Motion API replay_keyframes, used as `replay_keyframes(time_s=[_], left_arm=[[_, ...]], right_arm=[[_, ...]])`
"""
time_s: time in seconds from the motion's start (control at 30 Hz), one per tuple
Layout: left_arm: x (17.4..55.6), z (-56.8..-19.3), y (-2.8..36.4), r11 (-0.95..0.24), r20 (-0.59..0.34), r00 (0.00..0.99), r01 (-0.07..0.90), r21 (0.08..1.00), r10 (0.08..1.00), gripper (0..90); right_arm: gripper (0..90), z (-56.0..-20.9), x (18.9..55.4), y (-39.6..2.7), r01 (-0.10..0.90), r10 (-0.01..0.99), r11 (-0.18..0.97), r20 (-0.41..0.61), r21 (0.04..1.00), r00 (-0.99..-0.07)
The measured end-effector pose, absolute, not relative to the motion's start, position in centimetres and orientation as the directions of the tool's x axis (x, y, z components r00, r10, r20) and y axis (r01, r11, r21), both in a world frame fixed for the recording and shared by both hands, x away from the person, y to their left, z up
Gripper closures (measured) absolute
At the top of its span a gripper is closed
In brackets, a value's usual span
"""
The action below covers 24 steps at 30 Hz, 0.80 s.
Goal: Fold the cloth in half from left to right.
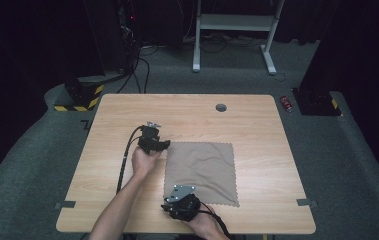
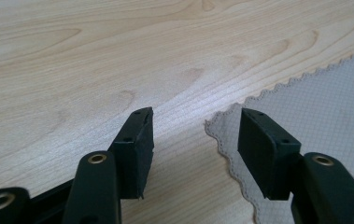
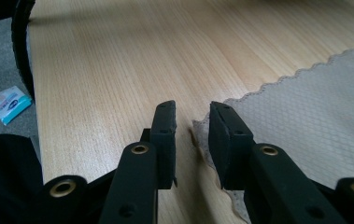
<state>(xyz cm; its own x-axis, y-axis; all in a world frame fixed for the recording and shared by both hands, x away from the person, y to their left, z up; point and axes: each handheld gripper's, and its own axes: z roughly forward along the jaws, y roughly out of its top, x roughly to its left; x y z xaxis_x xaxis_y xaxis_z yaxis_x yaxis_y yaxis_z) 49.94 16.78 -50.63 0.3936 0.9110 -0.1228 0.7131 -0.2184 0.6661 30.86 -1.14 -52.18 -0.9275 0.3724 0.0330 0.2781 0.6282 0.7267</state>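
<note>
A beige cloth point(image 1: 207, 165) with a scalloped edge lies flat on the wooden table point(image 1: 187, 112). My left gripper point(image 1: 153, 142) sits at the cloth's far left corner. In the left gripper view its jaws point(image 2: 197, 116) stand wide open, with the corner of the cloth point(image 2: 324, 107) on the table between them, untouched. My right gripper point(image 1: 179, 200) is at the near left corner. In the right gripper view its jaws point(image 3: 192, 109) stand a narrow gap apart, and the corner of the cloth point(image 3: 315, 116) lies between the pads without being pinched.
A round cable hole point(image 1: 221, 107) sits near the table's far edge. Tape marks point(image 1: 66, 204) are stuck at the near corners. On the floor are a red object point(image 1: 287, 103), a white desk frame point(image 1: 234, 30), and small packets point(image 3: 6, 103) left of the table.
</note>
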Motion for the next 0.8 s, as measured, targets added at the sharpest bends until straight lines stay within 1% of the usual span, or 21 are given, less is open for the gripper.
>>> replay_keyframes(time_s=[0.2, 0.33, 0.4, 0.5, 0.67, 0.8], left_arm=[[50.6, -51.1, 16.3, -0.238, -0.102, 0.399, 0.714, 0.659, 0.911, 46.3], [50.9, -51.1, 15.3, -0.284, -0.061, 0.425, 0.698, 0.657, 0.903, 47.6], [50.7, -51.2, 14.7, -0.312, -0.021, 0.433, 0.681, 0.662, 0.901, 49.2], [50.6, -51.2, 14.6, -0.325, -0.012, 0.444, 0.674, 0.664, 0.896, 55.3], [50.4, -51.1, 14.3, -0.350, -0.012, 0.478, 0.660, 0.665, 0.879, 71.8], [50.5, -51.1, 14.3, -0.330, -0.054, 0.485, 0.668, 0.667, 0.873, 85.3]], right_arm=[[74.0, -52.2, 30.8, -0.9, 0.260, 0.375, 0.639, 0.002, 0.724, -0.927], [76.7, -52.1, 30.4, -0.7, 0.239, 0.379, 0.656, -0.038, 0.716, -0.925], [78.5, -52.1, 30.4, -0.7, 0.232, 0.378, 0.659, -0.049, 0.716, -0.924], [81.5, -52.1, 30.2, -0.7, 0.220, 0.376, 0.667, -0.067, 0.712, -0.924], [89.2, -52.1, 30.1, -0.6, 0.208, 0.383, 0.675, -0.095, 0.708, -0.919], [89.7, -52.1, 30.0, -0.5, 0.210, 0.389, 0.677, -0.100, 0.706, -0.916]])
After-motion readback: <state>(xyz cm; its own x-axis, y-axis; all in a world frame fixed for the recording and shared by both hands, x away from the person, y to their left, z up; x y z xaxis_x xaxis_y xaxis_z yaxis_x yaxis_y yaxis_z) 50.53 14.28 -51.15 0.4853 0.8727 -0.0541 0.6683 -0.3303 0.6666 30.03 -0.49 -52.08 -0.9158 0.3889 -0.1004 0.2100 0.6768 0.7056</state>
